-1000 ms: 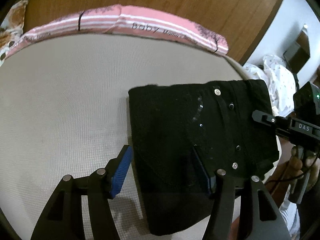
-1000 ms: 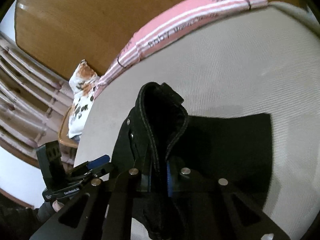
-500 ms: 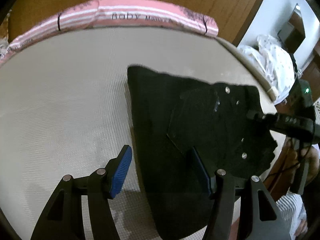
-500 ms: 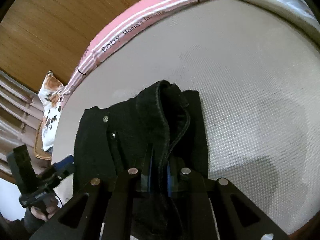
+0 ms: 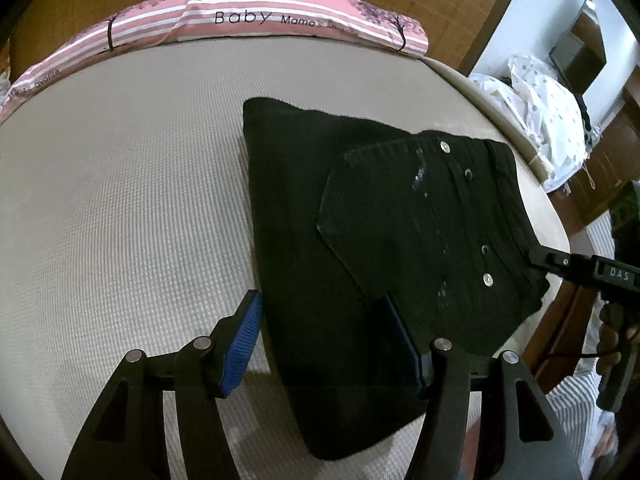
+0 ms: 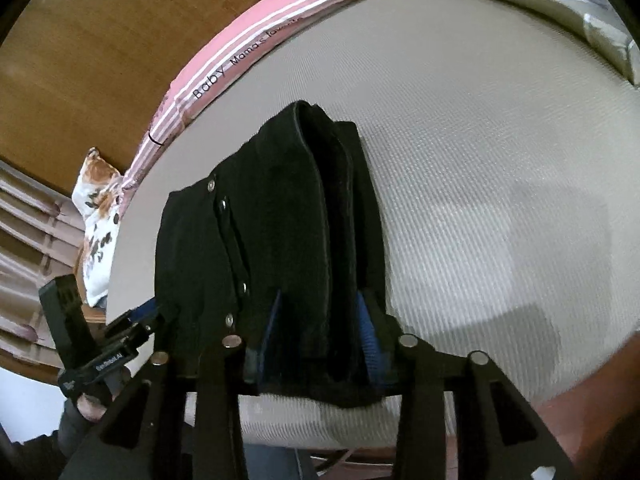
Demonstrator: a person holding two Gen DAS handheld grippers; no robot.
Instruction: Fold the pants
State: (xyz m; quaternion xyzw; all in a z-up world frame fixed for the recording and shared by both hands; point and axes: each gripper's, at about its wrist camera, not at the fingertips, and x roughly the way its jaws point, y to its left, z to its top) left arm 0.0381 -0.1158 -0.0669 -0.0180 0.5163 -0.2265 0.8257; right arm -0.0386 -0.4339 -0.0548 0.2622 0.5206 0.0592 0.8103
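While pants (image 6: 280,240) hide right tongs' (image 6: 320,332) pads.

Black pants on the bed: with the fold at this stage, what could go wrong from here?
1. The right gripper has thick stacked layers of the black pants between its open fingers; closing again and pulling back could drag the top fold open.
2. The bundle lies near the mattress edge, so a nudge may slide it off.
3. The left gripper is open with one finger over the cloth; moving sideways could snag and skew the fold.
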